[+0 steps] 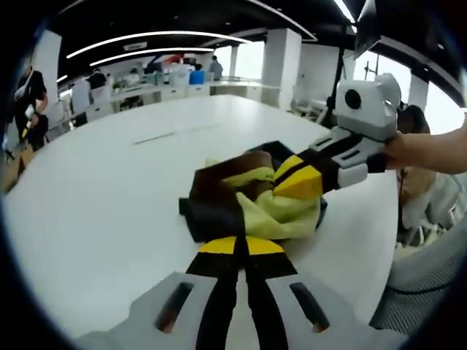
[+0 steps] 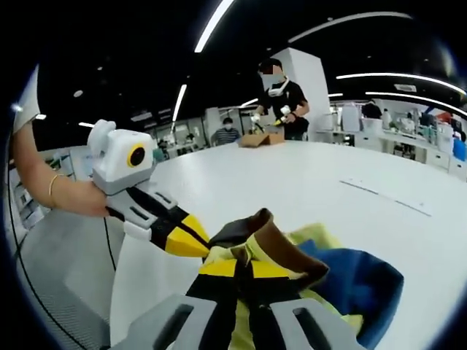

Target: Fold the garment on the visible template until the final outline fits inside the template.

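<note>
A crumpled garment [image 1: 252, 200] in brown, yellow-green, black and blue lies bunched on the white table [image 1: 109, 197]. In the left gripper view my left gripper [image 1: 241, 246] rises from the bottom, its yellow-tipped jaws shut on the garment's near edge. My right gripper [image 1: 300, 180] comes in from the right, held by a hand, and is shut on the yellow fabric at the far side. In the right gripper view my right gripper [image 2: 245, 269] pinches the garment [image 2: 343, 281] under a brown fold, and the left gripper [image 2: 191, 242] bites the yellow edge from the left.
A thin taped line [image 1: 164, 135] crosses the table beyond the garment, seen also as a thin taped line [image 2: 379, 193]. A grey mesh chair [image 1: 427, 284] stands by the table's edge. People, desks and a cardboard box [image 2: 264, 138] stand far behind.
</note>
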